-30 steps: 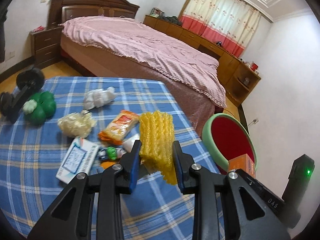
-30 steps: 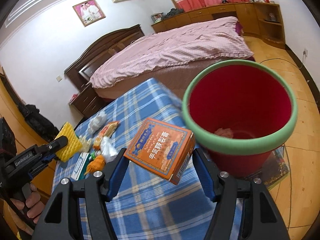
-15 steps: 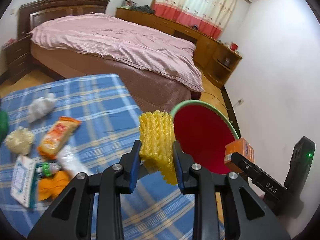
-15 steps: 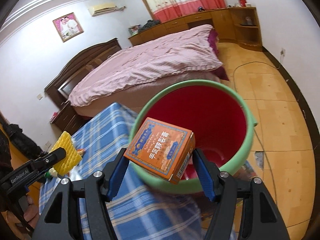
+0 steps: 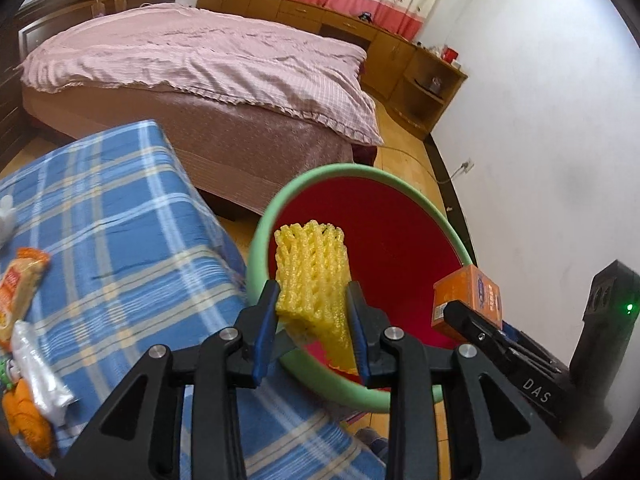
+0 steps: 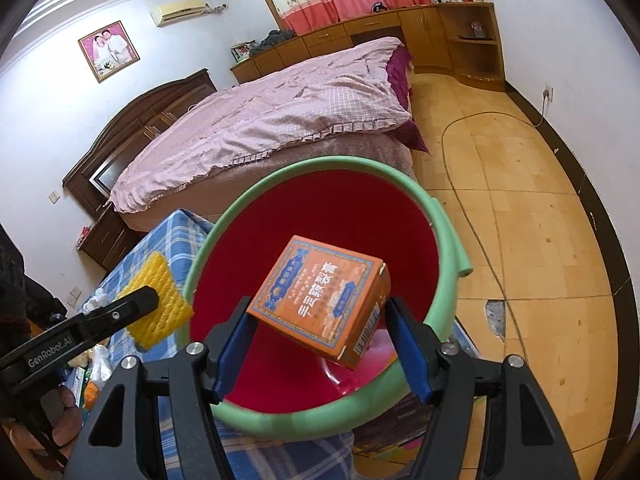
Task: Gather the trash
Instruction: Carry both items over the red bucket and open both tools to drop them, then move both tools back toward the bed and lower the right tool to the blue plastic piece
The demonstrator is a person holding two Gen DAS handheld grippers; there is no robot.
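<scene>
My left gripper [image 5: 312, 312] is shut on a yellow foam fruit net [image 5: 312, 268] and holds it over the near rim of a red bucket with a green rim [image 5: 384, 248]. My right gripper [image 6: 320, 332] is shut on an orange cardboard box [image 6: 324, 296] and holds it above the bucket's red inside [image 6: 320, 208]. The box also shows in the left wrist view [image 5: 468, 292], at the bucket's right edge. The net and left gripper show in the right wrist view [image 6: 158, 304], at the bucket's left rim.
A table with a blue plaid cloth [image 5: 120, 240] stands left of the bucket, with an orange snack packet [image 5: 20, 284], a clear wrapper [image 5: 40, 380] and orange scrap [image 5: 28, 420] on it. A pink-covered bed [image 5: 200, 64] lies behind. A white wall [image 5: 540, 140] is to the right.
Both grippers have moved from over the table to above the bucket, carrying the net and the box. The bucket now fills the middle of both views.
</scene>
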